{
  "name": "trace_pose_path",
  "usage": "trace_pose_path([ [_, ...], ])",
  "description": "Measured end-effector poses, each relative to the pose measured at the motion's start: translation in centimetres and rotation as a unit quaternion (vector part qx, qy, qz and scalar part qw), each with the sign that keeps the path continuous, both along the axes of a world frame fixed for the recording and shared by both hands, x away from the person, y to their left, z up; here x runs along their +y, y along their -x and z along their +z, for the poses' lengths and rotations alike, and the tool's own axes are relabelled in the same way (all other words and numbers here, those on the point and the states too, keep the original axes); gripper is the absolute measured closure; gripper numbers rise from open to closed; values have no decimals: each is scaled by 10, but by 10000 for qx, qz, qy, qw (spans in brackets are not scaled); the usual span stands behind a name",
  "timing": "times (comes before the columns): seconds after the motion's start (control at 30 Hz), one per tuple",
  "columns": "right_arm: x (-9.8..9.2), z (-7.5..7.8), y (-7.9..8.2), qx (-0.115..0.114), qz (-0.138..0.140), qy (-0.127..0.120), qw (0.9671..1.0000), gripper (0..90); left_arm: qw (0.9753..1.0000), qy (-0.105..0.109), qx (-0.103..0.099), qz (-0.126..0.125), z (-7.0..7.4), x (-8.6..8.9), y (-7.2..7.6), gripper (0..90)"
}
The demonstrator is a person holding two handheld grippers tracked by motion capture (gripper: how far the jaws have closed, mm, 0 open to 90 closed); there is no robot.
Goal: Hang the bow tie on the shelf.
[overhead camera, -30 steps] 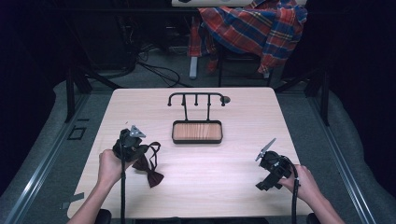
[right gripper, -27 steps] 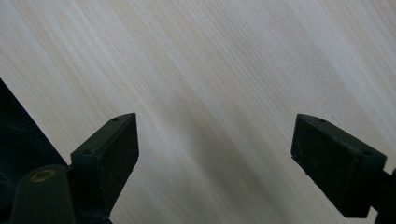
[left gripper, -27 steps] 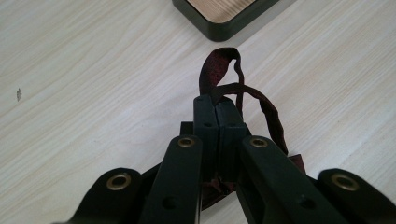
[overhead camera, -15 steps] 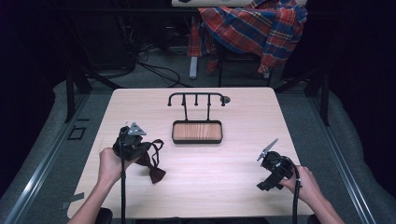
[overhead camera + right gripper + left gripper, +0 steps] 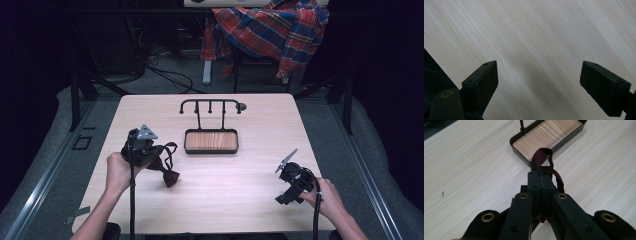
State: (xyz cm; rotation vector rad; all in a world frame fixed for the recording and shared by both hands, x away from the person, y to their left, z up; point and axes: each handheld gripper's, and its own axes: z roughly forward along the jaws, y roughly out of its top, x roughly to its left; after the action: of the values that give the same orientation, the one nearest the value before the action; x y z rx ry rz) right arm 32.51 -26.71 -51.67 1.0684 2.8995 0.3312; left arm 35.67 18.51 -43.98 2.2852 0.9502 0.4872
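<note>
So, bow tie pickup in progress, looks like.
Left gripper (image 5: pixel 540 185) has its jaws pinched on the dark red bow tie (image 5: pixel 167 167), lifting it beside the hook stand tray (image 5: pixel 211 149); probably hanging it comes next. Right gripper (image 5: pixel 539 85) idles wide apart over bare table (image 5: pixel 250 200).
</note>
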Motion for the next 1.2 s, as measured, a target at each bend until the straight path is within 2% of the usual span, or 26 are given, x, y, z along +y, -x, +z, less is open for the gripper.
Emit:
trace_pose_path([
  [0.6, -1, 0, 1, -86, -66, 6, 9999, 147, 9997, 26, -209, -90, 20, -5, -12, 893],
  [0.63, -1, 1, 1, -83, -63, 5, 9999, 147, 9996, 11, -285, -75, 21, -8, -13, 893],
  [0.83, -3, 0, 1, -33, -61, 8, 10000, 147, 9994, 34, -335, -94, 28, -12, -16, 893],
  [1.2, -3, 1, 1, -82, -35, 51, 9999, 147, 9992, 50, -375, -129, 38, -20, -26, 893],
])
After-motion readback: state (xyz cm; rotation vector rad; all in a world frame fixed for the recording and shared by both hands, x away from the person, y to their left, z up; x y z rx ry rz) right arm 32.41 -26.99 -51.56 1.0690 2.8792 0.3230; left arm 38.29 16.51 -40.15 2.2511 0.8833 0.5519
